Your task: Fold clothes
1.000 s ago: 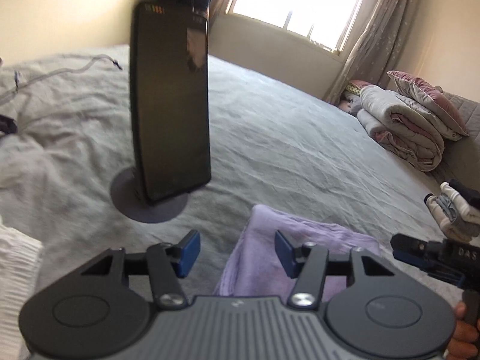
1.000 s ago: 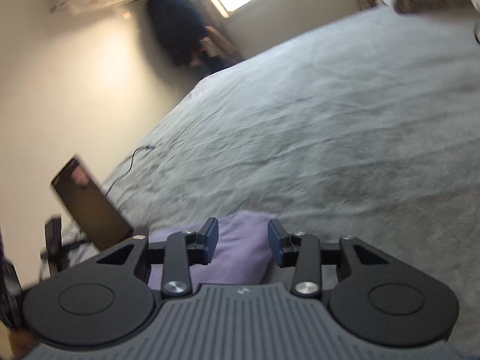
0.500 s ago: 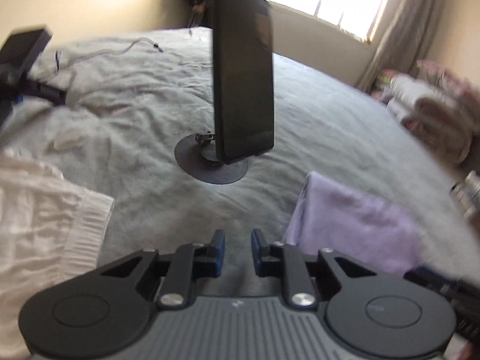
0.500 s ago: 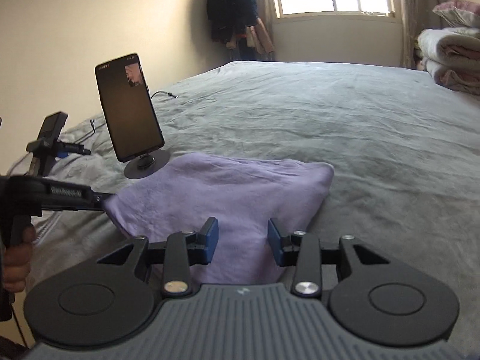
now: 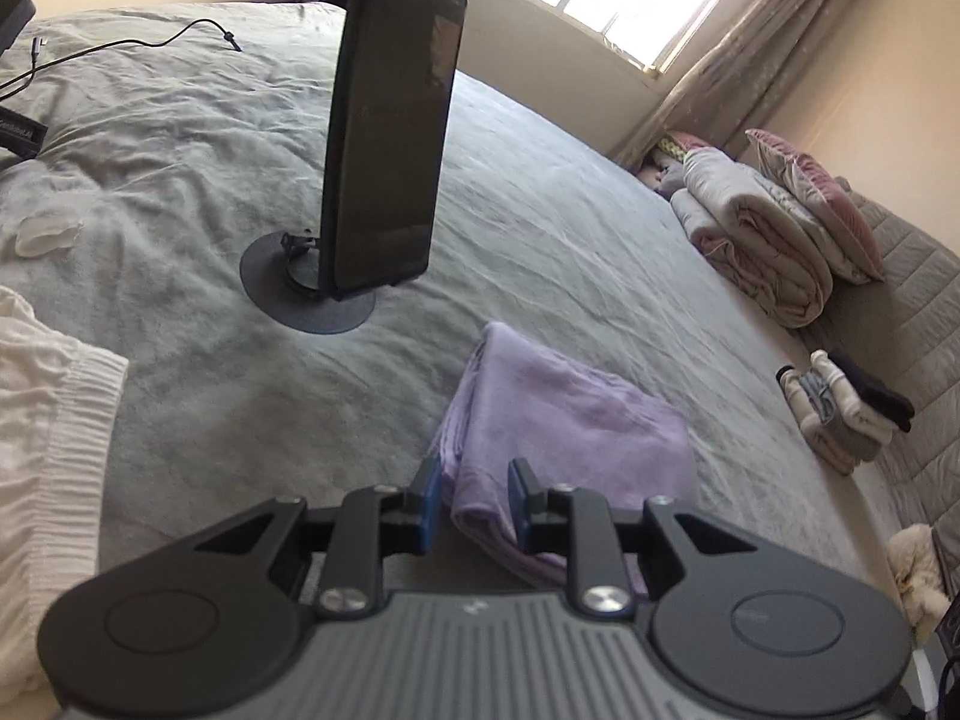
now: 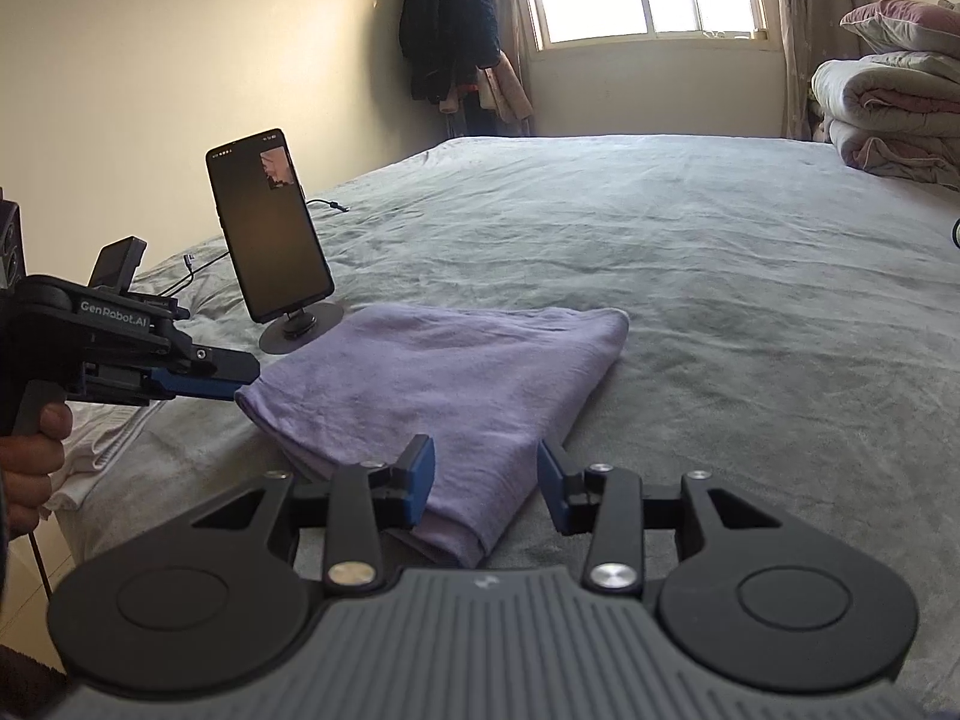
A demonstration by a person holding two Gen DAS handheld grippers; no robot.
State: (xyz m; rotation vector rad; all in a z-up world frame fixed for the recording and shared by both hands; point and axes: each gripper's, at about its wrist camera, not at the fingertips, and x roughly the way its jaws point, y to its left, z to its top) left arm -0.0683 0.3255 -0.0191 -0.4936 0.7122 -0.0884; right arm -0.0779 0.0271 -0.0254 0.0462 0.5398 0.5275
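Observation:
A folded purple cloth point(image 5: 570, 414) point(image 6: 450, 372) lies flat on the grey bed point(image 6: 720, 270). In the right wrist view my left gripper point(image 6: 240, 381) comes in from the left, held by a hand point(image 6: 30, 456), its blue tips at the cloth's left corner. My left gripper point(image 5: 474, 498) has that corner between its narrow jaws, which are opening slightly. My right gripper point(image 6: 486, 486) stands open over the cloth's near corner; the fabric lies between its fingers with a gap on the right side.
A dark phone point(image 5: 390, 138) point(image 6: 270, 234) stands on a round stand just beyond the cloth. A white garment point(image 5: 42, 420) lies at the left. Rolled quilts point(image 5: 762, 240) and a stack of folded clothes point(image 5: 840, 408) sit at the right. A cable point(image 5: 150, 42) runs behind the phone.
The left jaws narrowed from wide apart and now hold the cloth's corner between them. The right wrist view rolled level and drew back, so more of the cloth shows.

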